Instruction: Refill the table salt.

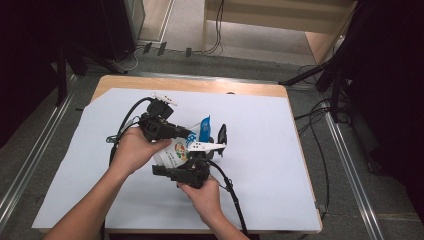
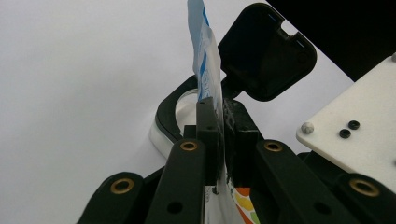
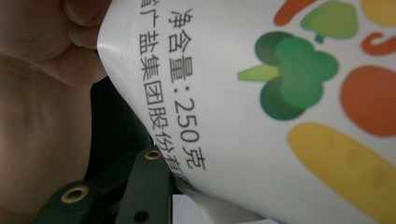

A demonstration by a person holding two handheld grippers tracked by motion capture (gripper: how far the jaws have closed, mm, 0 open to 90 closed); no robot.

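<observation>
The high view is entered from the bottom edge by two forearms above a white sheet (image 1: 260, 150) spread over the wooden table (image 1: 190, 84). Nearest, the right gripper (image 1: 192, 167) is held under a white pouch (image 1: 177, 150) printed with vegetables; whether its jaws are pressed on the pouch cannot be told. Just beyond, the left gripper (image 1: 187, 134) is clamped on the pouch's blue-and-white top edge. In the left gripper view, that edge (image 2: 205, 60) is seen pinched between the two closed jaws, with a black container (image 2: 170, 109) with a flipped-up lid (image 2: 266, 51) behind it. In the right gripper view, the pouch (image 3: 280, 116) is shown printed with broccoli and "250".
</observation>
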